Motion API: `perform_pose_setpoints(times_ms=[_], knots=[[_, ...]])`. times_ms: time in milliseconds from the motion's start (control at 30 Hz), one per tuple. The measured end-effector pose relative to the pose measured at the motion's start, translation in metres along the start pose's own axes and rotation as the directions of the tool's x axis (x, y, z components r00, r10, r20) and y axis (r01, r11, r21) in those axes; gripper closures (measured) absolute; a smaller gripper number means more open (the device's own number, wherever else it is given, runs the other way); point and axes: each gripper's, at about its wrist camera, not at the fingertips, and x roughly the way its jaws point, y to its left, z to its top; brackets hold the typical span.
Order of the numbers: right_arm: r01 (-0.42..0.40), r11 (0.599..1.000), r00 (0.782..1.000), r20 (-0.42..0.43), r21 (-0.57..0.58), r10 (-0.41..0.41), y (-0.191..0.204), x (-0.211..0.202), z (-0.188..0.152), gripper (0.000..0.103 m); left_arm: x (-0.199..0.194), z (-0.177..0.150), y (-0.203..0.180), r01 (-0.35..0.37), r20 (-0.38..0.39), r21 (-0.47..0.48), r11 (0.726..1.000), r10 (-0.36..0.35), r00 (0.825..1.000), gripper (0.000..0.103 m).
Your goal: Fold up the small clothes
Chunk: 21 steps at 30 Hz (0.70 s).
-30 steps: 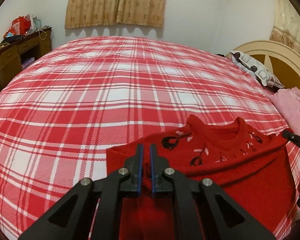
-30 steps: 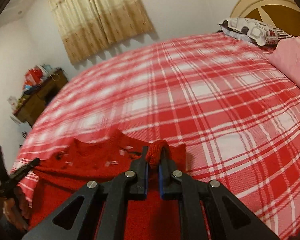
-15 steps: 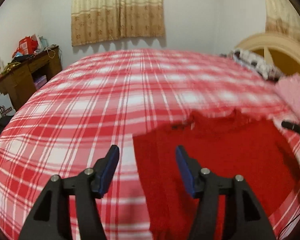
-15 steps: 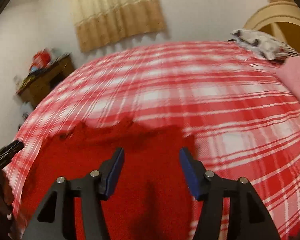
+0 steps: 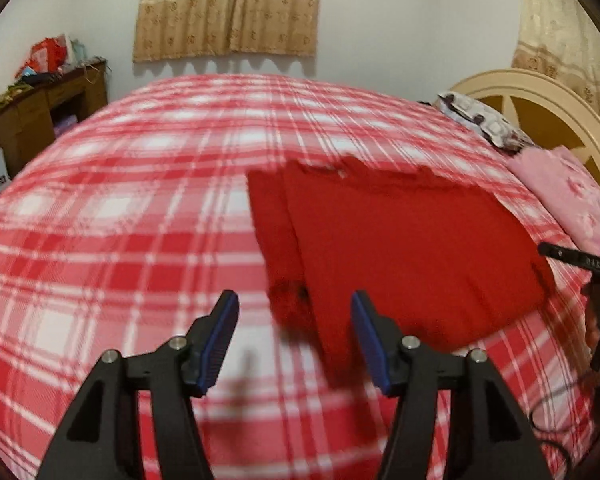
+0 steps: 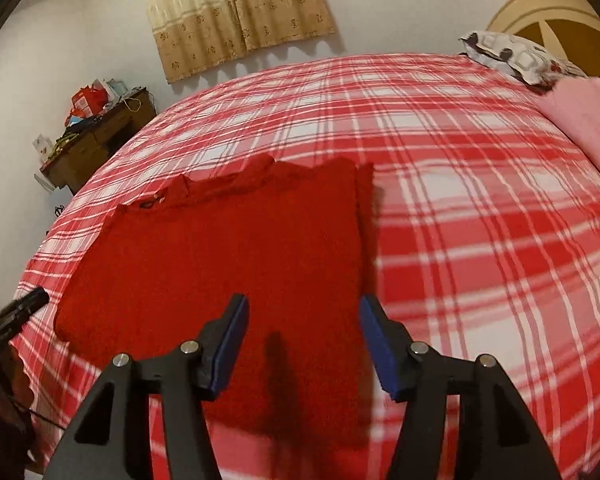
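Note:
A small red sweater [image 5: 400,240] lies flat on the red and white plaid bedspread [image 5: 120,220], its plain back up and the neckline toward the far side. One sleeve runs down its left edge. My left gripper [image 5: 294,320] hangs open above the sweater's near left corner, holding nothing. In the right wrist view the same sweater [image 6: 228,256] spreads ahead and to the left, and my right gripper [image 6: 302,324] stands open over its near right part, also empty. The tip of the other gripper [image 6: 24,304] shows at the left edge.
A pink folded cloth [image 5: 560,192] and a patterned pillow [image 5: 480,120] lie by the cream headboard [image 5: 540,96] on the right. A wooden desk [image 5: 40,116] with clutter stands at the left wall. Curtains [image 5: 228,8] hang behind the bed.
Both grippers were shut on the red sweater; they have let go and now stand open. The top part has been laid over, hiding the embroidered front. Both grippers have pulled back.

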Motion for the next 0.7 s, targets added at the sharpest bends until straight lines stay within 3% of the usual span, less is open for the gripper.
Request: perform_pose_setpoints(times_ms=[167,333,467,600,700], knots=[[0.001,0.999,1.000,0.013,0.032,-0.001,-0.007,-0.017,-0.018,0.045,0.007,-0.013,-0.018,0.039,-0.034,0.053,0.998,-0.038,0.999,0.042],[-0.008,0.998,1.000,0.005,0.061,0.008,-0.011,-0.021,-0.029,0.045,0.017,-0.010,-0.014,0.085,-0.053,0.013,0.996,-0.084,0.995,0.045],[-0.017,0.998,1.000,-0.003,0.067,0.017,-0.013,-0.019,-0.035,0.045,0.020,-0.011,-0.017,0.141,-0.079,0.033,0.989,-0.138,0.987,0.061],[-0.031,0.997,0.999,-0.013,0.074,0.032,-0.013,-0.017,-0.041,0.045,0.017,-0.019,-0.023,0.164,-0.088,0.072,0.984,-0.158,0.984,0.063],[-0.058,0.996,0.998,-0.019,0.067,0.059,-0.010,-0.016,-0.044,0.045,0.018,-0.019,-0.024,0.171,-0.094,0.091,0.981,-0.162,0.982,0.076]])
